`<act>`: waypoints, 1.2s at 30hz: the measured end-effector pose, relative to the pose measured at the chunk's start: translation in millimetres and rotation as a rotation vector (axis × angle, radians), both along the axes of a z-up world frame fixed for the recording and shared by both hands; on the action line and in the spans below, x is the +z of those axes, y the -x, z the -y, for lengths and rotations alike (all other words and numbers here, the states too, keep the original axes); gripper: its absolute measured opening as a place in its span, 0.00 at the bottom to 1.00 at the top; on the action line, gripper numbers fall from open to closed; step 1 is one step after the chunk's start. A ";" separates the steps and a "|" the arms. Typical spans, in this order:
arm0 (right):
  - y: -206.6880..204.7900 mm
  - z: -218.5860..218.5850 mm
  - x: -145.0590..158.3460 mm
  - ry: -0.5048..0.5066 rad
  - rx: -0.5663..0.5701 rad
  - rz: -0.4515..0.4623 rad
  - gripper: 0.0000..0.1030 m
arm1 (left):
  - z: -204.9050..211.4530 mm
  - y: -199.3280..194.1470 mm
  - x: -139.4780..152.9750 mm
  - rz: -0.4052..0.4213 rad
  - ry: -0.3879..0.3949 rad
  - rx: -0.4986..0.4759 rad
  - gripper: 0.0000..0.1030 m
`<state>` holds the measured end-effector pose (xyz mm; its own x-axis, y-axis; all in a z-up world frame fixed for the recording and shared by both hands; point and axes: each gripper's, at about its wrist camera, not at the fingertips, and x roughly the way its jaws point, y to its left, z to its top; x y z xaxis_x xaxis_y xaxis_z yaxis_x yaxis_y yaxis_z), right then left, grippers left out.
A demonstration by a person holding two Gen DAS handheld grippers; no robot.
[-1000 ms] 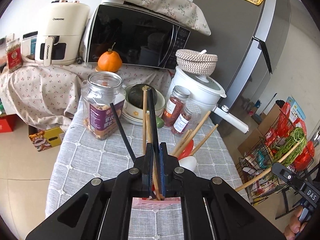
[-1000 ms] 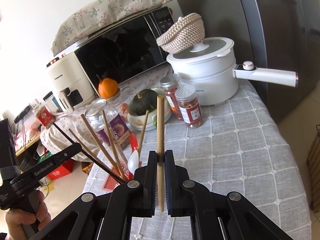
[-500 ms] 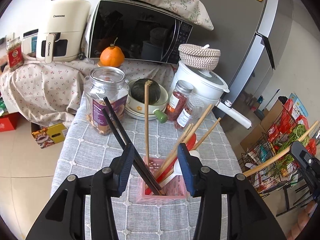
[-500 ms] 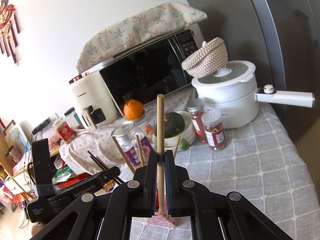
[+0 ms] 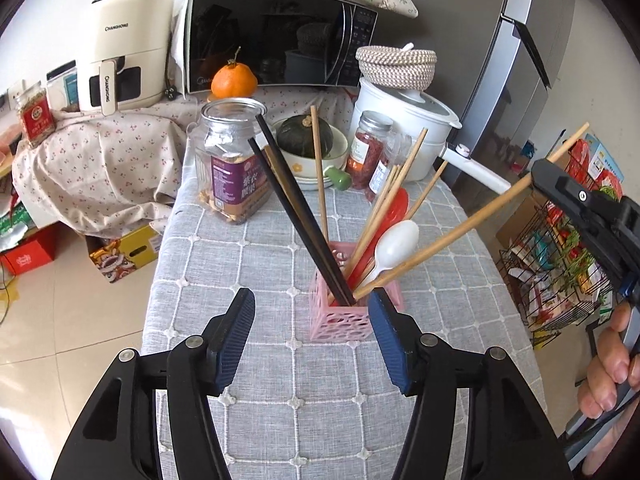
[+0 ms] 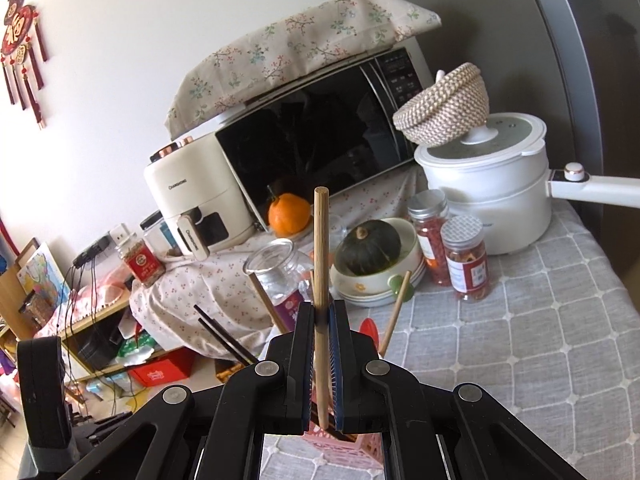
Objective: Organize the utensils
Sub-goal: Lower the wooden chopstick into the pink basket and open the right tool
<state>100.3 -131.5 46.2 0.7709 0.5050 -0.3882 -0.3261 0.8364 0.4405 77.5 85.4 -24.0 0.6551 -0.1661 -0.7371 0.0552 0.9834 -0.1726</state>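
Feeding wooden chopstick (image 6: 321,264) into pink holder (image 5: 344,316) on grey checked tablecloth (image 5: 224,264) looks like the step in hand. Right gripper (image 6: 321,316) clenched on it, shaft pinched well above its lower end, upper end sticking out ahead toward microwave (image 6: 320,136). From left wrist view, lower tip sits at holder's near-right rim, touching or just inside; cannot tell which.

Doing it well, as a judgement:
- Steepen the stick before letting go; at this slant it could lever on the rim and tip the light holder.
- Aim for the gap between black chopsticks (image 5: 300,208) and white spoon (image 5: 394,246); holder already crowded with other wooden sticks and red spoon (image 5: 394,208).
- Release only once tip is clearly below the rim, otherwise a drop onto the cloth is likely.

Pose:
- Right gripper comes in from the right of left wrist view, person's hand (image 5: 608,368) wrapped round its grip, fingers angled down-left toward holder.
- Left gripper (image 5: 312,336) released, jaws opening, nothing pinched; holder's base sits between the pads without contact. Pitched steeply down at the table, just short of holder.
- Left could steady the holder wall if it starts to rock.
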 end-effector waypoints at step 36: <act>3.9 54.7 -25.2 0.051 -0.064 -0.137 0.71 | 45.6 19.5 -16.1 -0.048 -0.101 -0.059 0.75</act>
